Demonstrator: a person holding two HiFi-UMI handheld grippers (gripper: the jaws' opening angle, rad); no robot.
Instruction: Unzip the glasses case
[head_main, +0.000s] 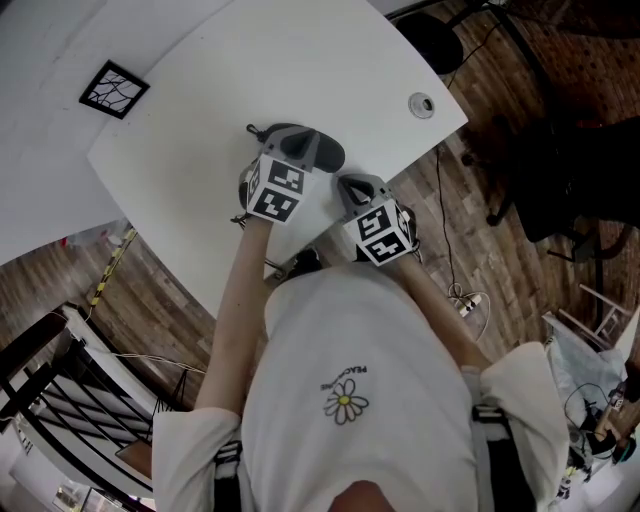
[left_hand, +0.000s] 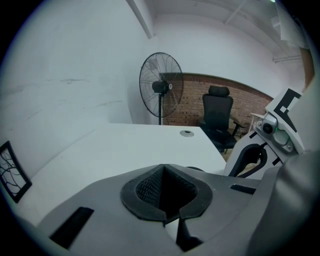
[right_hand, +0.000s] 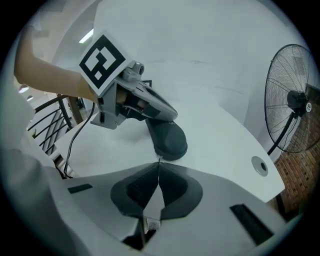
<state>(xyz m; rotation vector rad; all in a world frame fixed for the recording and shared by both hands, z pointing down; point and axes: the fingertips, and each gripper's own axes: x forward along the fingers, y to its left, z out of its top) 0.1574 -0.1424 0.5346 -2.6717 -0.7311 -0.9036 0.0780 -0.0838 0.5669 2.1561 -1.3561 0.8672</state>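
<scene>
A dark grey glasses case (head_main: 328, 157) lies on the white table (head_main: 200, 150), near its front edge. My left gripper (head_main: 303, 142) rests on top of it with its jaws shut; the right gripper view shows those jaws pressing onto the case (right_hand: 169, 139). My right gripper (head_main: 345, 182) sits just in front of the case's near end. Its tips (right_hand: 158, 164) are shut, and a thin zipper pull (right_hand: 159, 159) shows between them. In the left gripper view the shut jaws (left_hand: 164, 170) hide nearly all of the case.
A black patterned square (head_main: 113, 88) lies at the table's far left. A round cable grommet (head_main: 421, 104) sits near the right corner. Beyond the table stand a pedestal fan (left_hand: 161, 86) and a black office chair (left_hand: 217, 112). Cables trail on the wooden floor (head_main: 470, 300).
</scene>
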